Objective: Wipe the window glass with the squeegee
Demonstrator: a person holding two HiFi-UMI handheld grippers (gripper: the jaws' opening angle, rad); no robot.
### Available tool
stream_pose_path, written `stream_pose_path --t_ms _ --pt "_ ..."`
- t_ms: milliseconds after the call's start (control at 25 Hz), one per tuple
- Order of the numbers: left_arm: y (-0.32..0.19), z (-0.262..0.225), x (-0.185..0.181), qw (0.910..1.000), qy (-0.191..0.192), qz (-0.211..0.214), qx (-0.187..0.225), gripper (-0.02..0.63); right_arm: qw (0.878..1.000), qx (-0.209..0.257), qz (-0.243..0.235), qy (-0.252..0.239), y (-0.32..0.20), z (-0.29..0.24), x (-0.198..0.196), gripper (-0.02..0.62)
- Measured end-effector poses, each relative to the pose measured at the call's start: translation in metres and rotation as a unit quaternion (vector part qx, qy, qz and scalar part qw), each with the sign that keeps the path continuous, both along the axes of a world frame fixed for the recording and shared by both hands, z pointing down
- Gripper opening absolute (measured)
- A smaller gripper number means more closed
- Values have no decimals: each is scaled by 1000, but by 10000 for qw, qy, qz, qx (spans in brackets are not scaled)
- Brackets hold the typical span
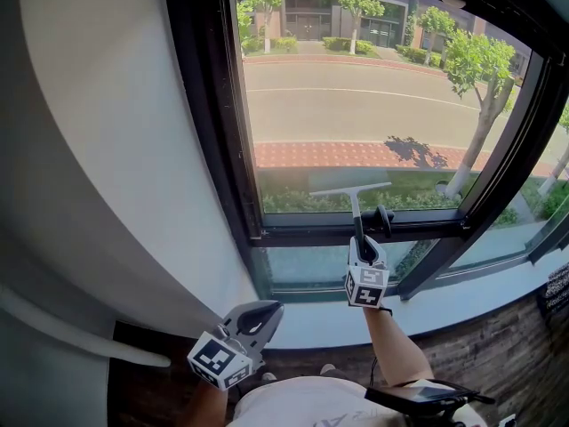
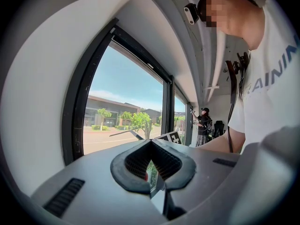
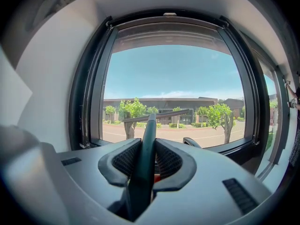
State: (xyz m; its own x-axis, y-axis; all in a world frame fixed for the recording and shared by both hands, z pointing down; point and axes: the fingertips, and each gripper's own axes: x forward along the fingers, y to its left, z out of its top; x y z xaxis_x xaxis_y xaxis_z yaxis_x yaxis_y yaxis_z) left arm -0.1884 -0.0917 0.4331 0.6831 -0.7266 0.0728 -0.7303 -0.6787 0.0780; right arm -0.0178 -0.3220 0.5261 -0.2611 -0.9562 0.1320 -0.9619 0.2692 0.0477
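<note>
The squeegee [image 1: 352, 190] has a dark handle and a thin blade that lies across the bottom of the window glass [image 1: 356, 105], just above the lower frame. My right gripper [image 1: 360, 244] is shut on the handle and points up at the pane. In the right gripper view the handle [image 3: 147, 144] runs up between the jaws to the blade [image 3: 159, 116]. My left gripper [image 1: 260, 313] hangs low by the person's body, away from the window, with its jaws together on nothing. In the left gripper view, the left gripper [image 2: 151, 144] faces along the glass, with the squeegee [image 2: 123, 132] beyond it.
A dark window latch [image 1: 384, 217] sits on the lower frame right of the squeegee handle. A white wall [image 1: 107, 149] rises at the left, and a white sill [image 1: 462, 305] runs below the window. Another person [image 2: 204, 125] stands far along the windows.
</note>
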Motion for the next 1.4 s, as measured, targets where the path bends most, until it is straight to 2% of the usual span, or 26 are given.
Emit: stream_pose_path --t_ms 440,800,1200,1400 --pt "0 1 0 10000 -1 14 -17 16 9998 -189 13 -92 0 17 3 100" --pt "0 4 -1 10000 -11 -16 -55 15 9983 -517 66 -246 -1 39 10 100" --pt "-1 3 0 10000 1 -42 -49 16 9976 -583 -14 -380 1 37 13 100" --pt "-3 2 2 9998 30 -167 -42 17 9974 -443 -141 -543 16 22 18 100"
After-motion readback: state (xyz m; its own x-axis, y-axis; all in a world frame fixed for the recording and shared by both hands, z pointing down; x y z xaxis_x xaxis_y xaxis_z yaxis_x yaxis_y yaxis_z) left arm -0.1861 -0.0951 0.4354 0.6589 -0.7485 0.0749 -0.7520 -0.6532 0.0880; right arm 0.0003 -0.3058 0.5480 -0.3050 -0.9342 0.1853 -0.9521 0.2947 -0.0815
